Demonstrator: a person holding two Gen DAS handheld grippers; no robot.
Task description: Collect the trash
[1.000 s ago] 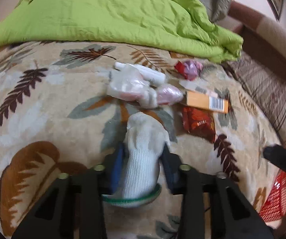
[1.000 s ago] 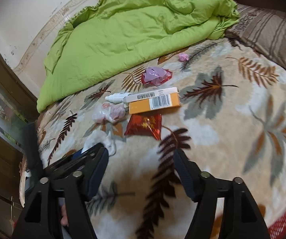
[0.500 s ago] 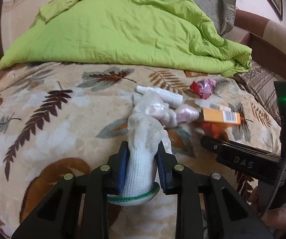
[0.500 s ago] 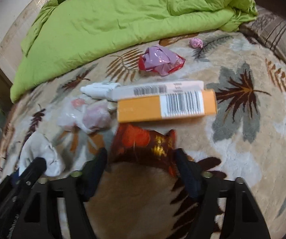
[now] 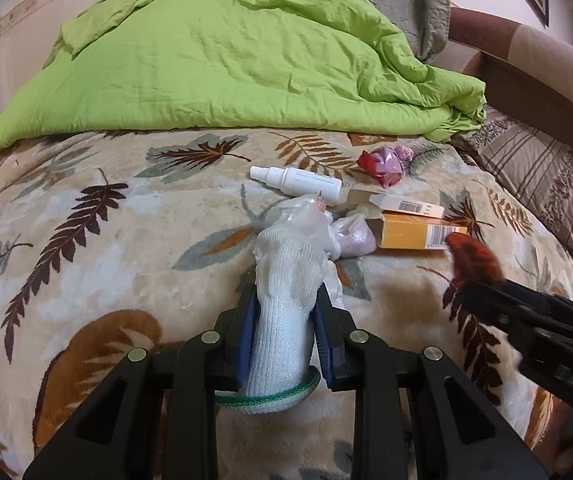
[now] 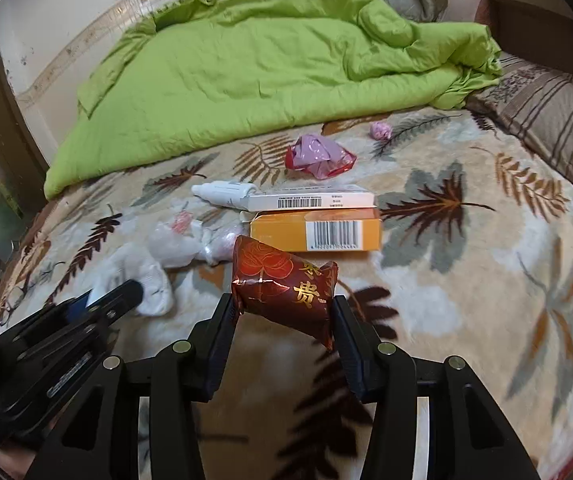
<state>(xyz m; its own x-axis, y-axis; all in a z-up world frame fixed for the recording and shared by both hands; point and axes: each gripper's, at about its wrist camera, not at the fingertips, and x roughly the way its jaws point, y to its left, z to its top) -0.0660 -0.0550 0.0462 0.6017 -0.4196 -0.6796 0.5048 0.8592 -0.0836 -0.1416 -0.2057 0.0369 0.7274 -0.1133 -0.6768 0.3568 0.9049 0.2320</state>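
Observation:
My left gripper (image 5: 284,304) is shut on a white knitted glove (image 5: 286,280) with a green cuff, lifted above the leaf-patterned blanket (image 5: 86,248). My right gripper (image 6: 284,316) is shut on a red foil wrapper (image 6: 286,284) with gold characters, held just off the bed. Still lying on the blanket are an orange box (image 6: 318,232), a long white box (image 6: 306,200), a white bottle (image 5: 296,180), a clear plastic bag (image 5: 306,220) and a crumpled pink-red wrapper (image 6: 318,156). A small pink ball (image 6: 380,131) lies further back.
A rumpled green duvet (image 5: 206,60) covers the back of the bed. A striped pillow (image 5: 546,168) lies at the right, with a brown headboard (image 5: 526,56) behind it. In the right wrist view the left gripper (image 6: 114,300) with the glove (image 6: 138,276) sits at the lower left.
My right gripper moved in over the red foil wrapper, shut on it and raised it. My left gripper tightened on the glove and lifted it a little.

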